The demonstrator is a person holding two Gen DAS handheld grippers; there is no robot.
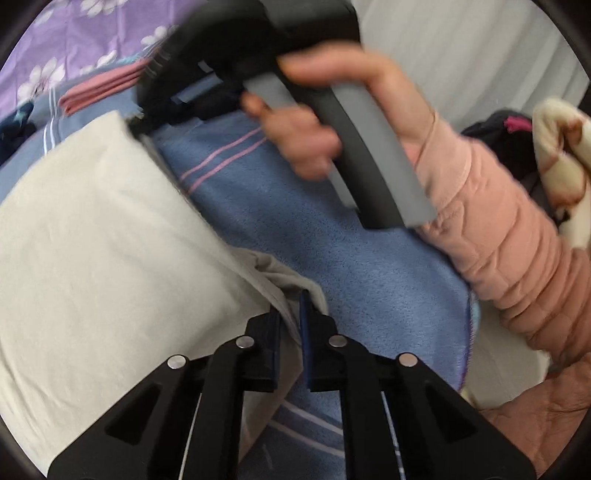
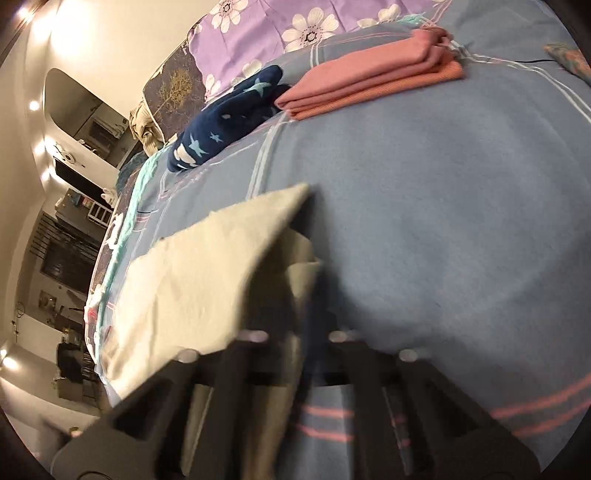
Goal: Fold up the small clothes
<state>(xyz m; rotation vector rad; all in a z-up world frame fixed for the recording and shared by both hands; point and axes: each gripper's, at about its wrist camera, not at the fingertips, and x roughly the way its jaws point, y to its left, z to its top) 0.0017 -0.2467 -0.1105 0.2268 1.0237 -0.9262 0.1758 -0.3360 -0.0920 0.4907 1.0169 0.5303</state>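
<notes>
A cream cloth (image 1: pixel 96 236) is held up off the blue striped blanket (image 1: pixel 332 258). My left gripper (image 1: pixel 293 325) is shut on its near corner, with the fabric pinched between the pads. My right gripper (image 2: pixel 295 295) is shut on the far edge of the same cream cloth (image 2: pixel 207 266), which drapes to its left; this view is blurred. In the left wrist view the right gripper's body (image 1: pixel 236 62) and the hand holding it show at the top, at the cloth's far corner.
A folded pink garment (image 2: pixel 373 86) and a navy star-print garment (image 2: pixel 225 118) lie at the far side of the blanket (image 2: pixel 461 221). A purple floral sheet (image 2: pixel 295 26) lies behind. The bed's left edge drops to a room. A pink-sleeved arm (image 1: pixel 498 236) crosses at right.
</notes>
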